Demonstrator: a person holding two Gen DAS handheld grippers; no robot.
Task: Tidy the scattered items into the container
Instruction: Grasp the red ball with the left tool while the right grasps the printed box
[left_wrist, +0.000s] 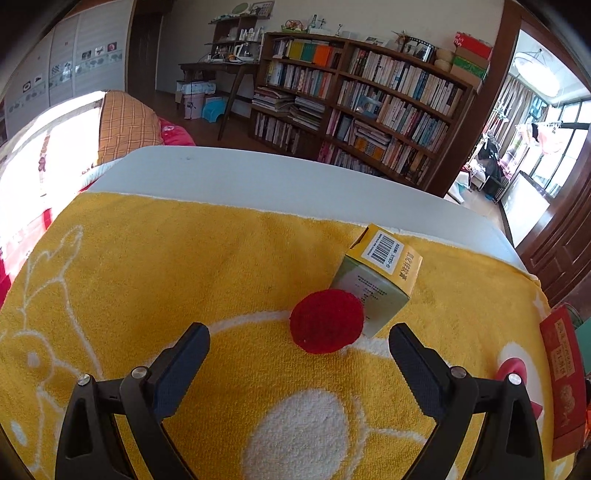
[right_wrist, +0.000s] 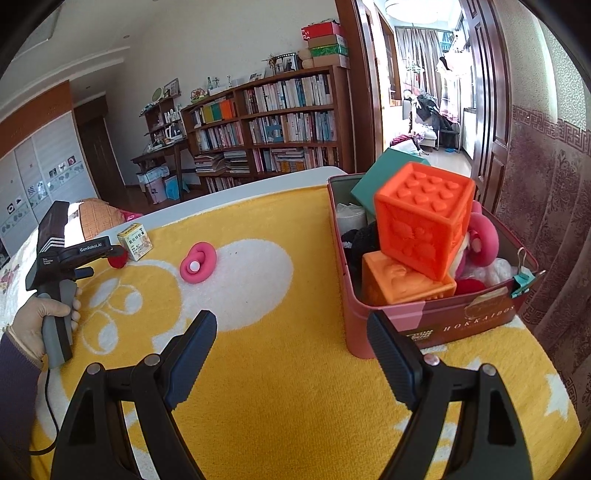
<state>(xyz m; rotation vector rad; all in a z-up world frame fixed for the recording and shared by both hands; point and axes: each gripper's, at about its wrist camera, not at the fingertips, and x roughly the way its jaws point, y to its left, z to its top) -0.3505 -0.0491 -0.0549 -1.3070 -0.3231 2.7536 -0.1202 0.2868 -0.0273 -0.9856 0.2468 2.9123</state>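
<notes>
The left gripper (left_wrist: 299, 341) hangs with jaws wide and empty just short of the red pom (left_wrist: 327, 320), which lies on the towel (left_wrist: 147, 266) touching the box (left_wrist: 376, 280). Straddle the pom alone, press low, close gently. The right gripper (right_wrist: 291, 332) waits wide open beside the tin (right_wrist: 461, 317).

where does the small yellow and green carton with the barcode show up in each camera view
Left wrist: the carton lies right of centre on the yellow towel, just beyond the open left tongs, touching a red pompom.
Right wrist: the carton sits small at far left, past the hand-held left tongs.
Shared landmark: the red pompom beside it.
</notes>
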